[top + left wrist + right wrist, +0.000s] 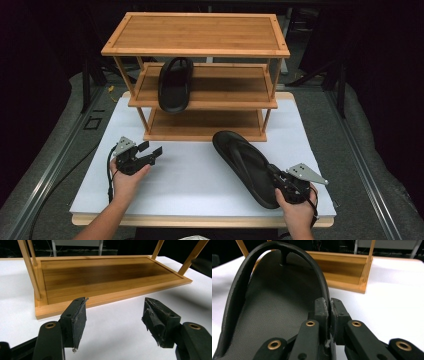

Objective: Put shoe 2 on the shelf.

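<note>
Nearest the lens in the right gripper view, the right gripper [329,312] has its two black jaws pressed together on the strap [287,250] of a black flip-flop [274,310]; the strap's right-hand branch runs down between the pads at lower centre of the frame. The footbed occupies the left half of that view. In the high view the same flip-flop [245,162] lies at lower right of centre, heel end at the gripper [281,181], toe end pointing toward the upper left, over the white table surface [200,175]. Whether the sole rests on the surface or is raised off it cannot be determined.

The left gripper [150,151] appears at lower left in the high view, in the person's left hand [127,177]. In the left gripper view its jaws stand wide apart with nothing between them, above the white surface and facing the bottom shelf [105,277].

The wooden rack [197,32] stands at upper centre of the high view, three tiers high. A second black flip-flop [175,85] lies on the middle tier, toward its left end, its heel overhanging the front edge.
</note>
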The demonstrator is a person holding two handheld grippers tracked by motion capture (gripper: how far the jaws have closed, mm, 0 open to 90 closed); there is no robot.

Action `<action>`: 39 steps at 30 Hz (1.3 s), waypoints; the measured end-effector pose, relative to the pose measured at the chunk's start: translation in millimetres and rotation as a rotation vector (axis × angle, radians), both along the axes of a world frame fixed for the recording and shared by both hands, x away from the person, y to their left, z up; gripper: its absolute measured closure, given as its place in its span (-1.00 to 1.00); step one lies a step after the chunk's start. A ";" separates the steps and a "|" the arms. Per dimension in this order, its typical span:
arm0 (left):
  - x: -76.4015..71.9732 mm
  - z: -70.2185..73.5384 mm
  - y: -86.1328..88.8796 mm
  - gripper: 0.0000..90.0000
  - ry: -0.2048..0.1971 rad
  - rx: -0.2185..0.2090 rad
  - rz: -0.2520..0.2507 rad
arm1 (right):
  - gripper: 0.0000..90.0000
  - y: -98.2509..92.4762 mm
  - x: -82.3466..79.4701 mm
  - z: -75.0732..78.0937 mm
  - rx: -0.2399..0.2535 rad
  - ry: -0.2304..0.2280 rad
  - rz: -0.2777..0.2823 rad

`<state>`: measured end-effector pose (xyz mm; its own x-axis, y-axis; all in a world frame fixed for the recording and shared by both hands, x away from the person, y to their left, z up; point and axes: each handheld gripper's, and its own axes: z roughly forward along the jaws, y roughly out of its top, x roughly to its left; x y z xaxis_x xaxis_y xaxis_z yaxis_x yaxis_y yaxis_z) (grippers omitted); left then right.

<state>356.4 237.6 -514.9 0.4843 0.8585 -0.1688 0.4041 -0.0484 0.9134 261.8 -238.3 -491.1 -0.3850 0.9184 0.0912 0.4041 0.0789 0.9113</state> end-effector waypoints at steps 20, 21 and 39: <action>-1.0 -0.6 0.2 -0.21 0.004 -0.004 0.013 | 0.89 -3.3 -18.0 42.9 0.082 -0.175 0.008; -0.9 -0.8 0.0 -0.21 0.006 -0.003 0.012 | 0.89 -3.9 -18.3 47.0 0.083 -0.181 0.008; -1.4 -0.2 0.8 -0.21 0.005 -0.006 0.009 | 0.89 1.2 26.6 89.5 0.115 -0.226 -0.012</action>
